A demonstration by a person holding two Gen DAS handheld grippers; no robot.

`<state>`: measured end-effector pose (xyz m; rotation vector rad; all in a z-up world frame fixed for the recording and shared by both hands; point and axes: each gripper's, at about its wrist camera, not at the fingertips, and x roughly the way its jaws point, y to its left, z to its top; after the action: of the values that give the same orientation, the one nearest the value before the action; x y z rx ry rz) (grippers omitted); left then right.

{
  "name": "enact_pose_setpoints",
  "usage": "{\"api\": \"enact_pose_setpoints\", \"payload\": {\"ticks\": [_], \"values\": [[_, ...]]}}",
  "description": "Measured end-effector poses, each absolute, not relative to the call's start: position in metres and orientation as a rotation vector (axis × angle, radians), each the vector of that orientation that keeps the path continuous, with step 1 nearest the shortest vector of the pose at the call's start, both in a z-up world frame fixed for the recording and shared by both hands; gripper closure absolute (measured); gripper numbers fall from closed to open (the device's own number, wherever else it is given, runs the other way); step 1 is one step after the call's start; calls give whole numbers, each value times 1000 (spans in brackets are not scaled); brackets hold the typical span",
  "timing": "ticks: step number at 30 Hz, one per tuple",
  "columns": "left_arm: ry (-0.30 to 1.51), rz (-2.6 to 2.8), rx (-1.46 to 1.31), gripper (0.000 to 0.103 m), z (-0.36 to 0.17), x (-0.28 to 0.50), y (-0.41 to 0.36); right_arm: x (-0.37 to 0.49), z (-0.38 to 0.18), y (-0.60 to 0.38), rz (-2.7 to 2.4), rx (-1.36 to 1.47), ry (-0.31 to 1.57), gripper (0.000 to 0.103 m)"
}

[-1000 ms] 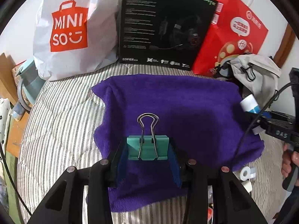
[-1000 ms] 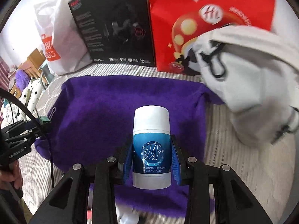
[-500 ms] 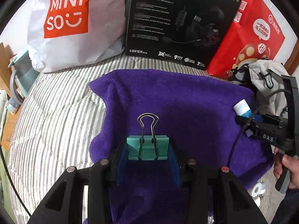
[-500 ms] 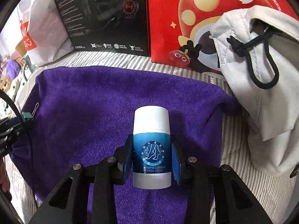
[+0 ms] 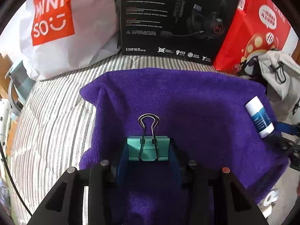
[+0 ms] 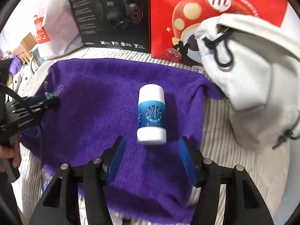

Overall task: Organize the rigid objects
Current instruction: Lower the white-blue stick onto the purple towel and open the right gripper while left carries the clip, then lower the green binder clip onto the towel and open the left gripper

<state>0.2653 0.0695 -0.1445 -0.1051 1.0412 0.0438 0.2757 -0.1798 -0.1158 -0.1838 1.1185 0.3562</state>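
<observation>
1. left gripper (image 5: 149, 150), black with blue-padded fingers, is clamped on a teal metal binder clip (image 5: 148, 148), wire handles pointing forward.
2. right gripper (image 6: 151, 157), the same black and blue build, has its jaws spread wide with nothing between the pads.
3. a hand (image 6: 8, 154) grips the left gripper's handle at the right wrist view's left edge.

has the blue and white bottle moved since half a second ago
Yes. The bottle has left the right gripper, whose jaws now stand open. It lies ahead of them on the purple towel, nearer the red bag than before.
</observation>
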Motion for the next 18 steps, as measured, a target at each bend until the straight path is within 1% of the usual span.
{"api": "enact_pose_setpoints", "payload": {"ticks": [8,12,13,16,18], "values": [[1041,66,-39,63,-144,266,60,242,-102,-189,373,-149,1118,43],[1045,75,-48,58,-144,260,60,222,-94,-193,382,-142,1116,43],[1103,102,-35,56,-144,258,59,218,-92,-194,381,-146,1115,43],[1117,101,-21,50,-144,253,54,204,-89,-196,379,-156,1116,43],[1125,108,-20,48,-143,248,51,193,-85,-199,377,-158,1115,43]]}}
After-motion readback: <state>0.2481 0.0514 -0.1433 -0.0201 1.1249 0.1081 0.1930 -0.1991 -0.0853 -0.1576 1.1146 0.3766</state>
